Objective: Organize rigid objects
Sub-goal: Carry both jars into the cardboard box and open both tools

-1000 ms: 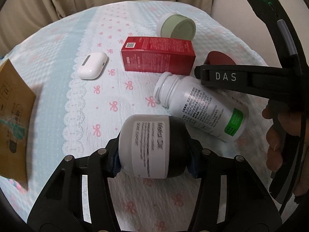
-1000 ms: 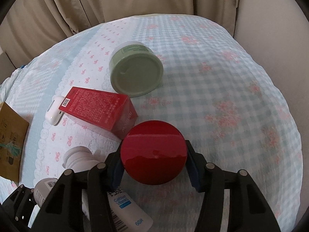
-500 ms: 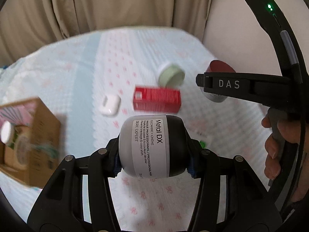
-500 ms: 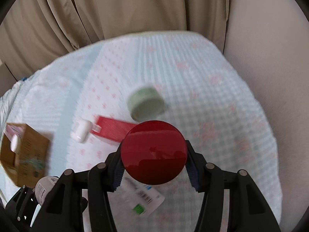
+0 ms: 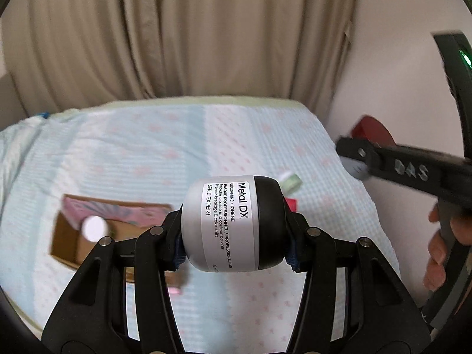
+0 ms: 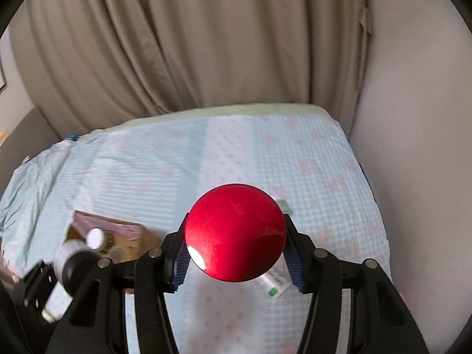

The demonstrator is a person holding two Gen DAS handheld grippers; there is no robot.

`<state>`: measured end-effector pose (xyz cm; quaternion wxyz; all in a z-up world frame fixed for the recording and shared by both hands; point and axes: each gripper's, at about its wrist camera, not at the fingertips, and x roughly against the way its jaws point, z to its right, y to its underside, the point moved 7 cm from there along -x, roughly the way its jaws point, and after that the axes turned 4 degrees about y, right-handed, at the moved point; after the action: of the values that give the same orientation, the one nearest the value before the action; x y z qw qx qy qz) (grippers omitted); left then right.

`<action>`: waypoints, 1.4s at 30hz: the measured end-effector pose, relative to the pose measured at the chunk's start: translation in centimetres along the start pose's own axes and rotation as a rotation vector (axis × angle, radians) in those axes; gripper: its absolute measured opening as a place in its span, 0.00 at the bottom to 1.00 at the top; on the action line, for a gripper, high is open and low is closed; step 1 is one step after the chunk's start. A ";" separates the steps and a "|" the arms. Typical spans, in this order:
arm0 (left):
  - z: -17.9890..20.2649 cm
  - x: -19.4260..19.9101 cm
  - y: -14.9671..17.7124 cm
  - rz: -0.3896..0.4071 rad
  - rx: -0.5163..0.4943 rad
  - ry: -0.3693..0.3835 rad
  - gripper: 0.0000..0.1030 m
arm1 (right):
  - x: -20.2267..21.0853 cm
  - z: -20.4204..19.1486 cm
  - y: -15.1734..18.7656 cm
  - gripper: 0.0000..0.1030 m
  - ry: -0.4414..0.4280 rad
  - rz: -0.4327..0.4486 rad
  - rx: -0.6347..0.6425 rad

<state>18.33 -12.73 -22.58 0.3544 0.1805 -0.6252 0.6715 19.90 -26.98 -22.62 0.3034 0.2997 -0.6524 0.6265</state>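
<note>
My left gripper [image 5: 234, 230] is shut on a grey and black Metal DX jar [image 5: 230, 224], held high above the bed. My right gripper [image 6: 236, 242] is shut on a round red jar [image 6: 236, 233], also high above the bed. The right gripper shows at the right of the left wrist view [image 5: 413, 174], the red jar [image 5: 371, 129] in it. The left gripper's jar shows at lower left in the right wrist view [image 6: 73, 262]. A cardboard box [image 5: 88, 236] sits on the bed at the left, also in the right wrist view [image 6: 124, 236].
A green jar [image 5: 290, 181], a red carton [image 5: 292, 203] and a white bottle [image 6: 275, 283] lie on the blue patterned bedspread [image 5: 147, 153], partly hidden behind the held jars. Beige curtains [image 6: 191, 44] hang behind the bed. A wall [image 6: 413, 118] stands on the right.
Both grippers have risen well above the bed with their jars. The objects on the bed look smaller and the cardboard box has come into view at the left.
</note>
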 end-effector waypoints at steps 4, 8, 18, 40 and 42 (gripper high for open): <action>-4.3 3.0 -1.7 0.010 0.029 -0.018 0.46 | 2.9 -4.3 -0.9 0.50 -0.041 0.014 0.038; -9.7 4.8 -2.8 0.003 0.057 -0.022 0.46 | 4.5 -9.0 -1.4 0.50 -0.069 0.029 0.065; -22.8 6.1 -2.3 -0.087 0.008 0.019 0.46 | 3.2 -19.4 0.3 0.50 -0.035 -0.019 -0.009; -36.8 -9.6 10.1 -0.469 0.004 0.025 0.46 | -14.0 -30.2 9.8 0.50 -0.006 -0.279 -0.042; -37.1 -11.0 11.5 -0.501 -0.007 0.020 0.46 | -16.0 -30.4 10.7 0.50 -0.008 -0.308 -0.040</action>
<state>25.21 20.76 -44.03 0.5164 0.3222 -0.5597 0.5624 22.42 3.95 -40.83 0.3991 0.3928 -0.6123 0.5581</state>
